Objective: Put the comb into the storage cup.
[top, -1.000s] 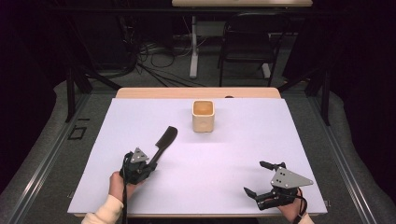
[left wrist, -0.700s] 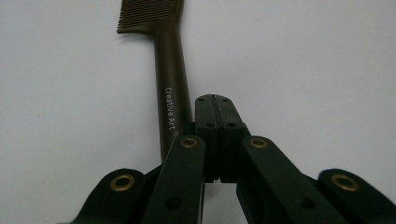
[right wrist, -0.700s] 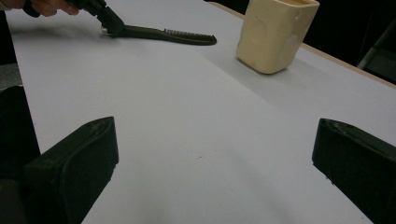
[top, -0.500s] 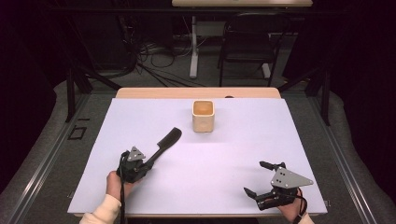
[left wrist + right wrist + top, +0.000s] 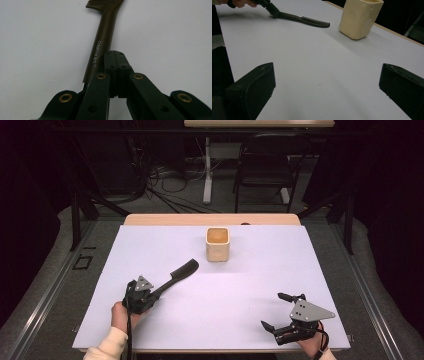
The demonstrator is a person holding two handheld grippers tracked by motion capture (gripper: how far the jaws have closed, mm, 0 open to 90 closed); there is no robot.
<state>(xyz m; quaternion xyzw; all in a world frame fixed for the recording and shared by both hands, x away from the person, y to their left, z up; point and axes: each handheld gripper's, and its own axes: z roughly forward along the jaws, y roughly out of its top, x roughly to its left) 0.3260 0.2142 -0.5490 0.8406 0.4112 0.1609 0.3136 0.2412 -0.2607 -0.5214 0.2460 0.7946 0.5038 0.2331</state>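
Left gripper view shows my left hand-held gripper [image 5: 115, 75] clamped on the handle of the dark comb [image 5: 103, 35], gripped near its end, teeth pointing toward the cream cup [image 5: 218, 243] farther up the desk [image 5: 300, 270]. With so little handle in the jaws, I judge the comb could pivot or slip if lifted. The cup's inside looks empty. My right hand-held gripper [image 5: 327, 85] rests with jaws spread wide, holding nothing.
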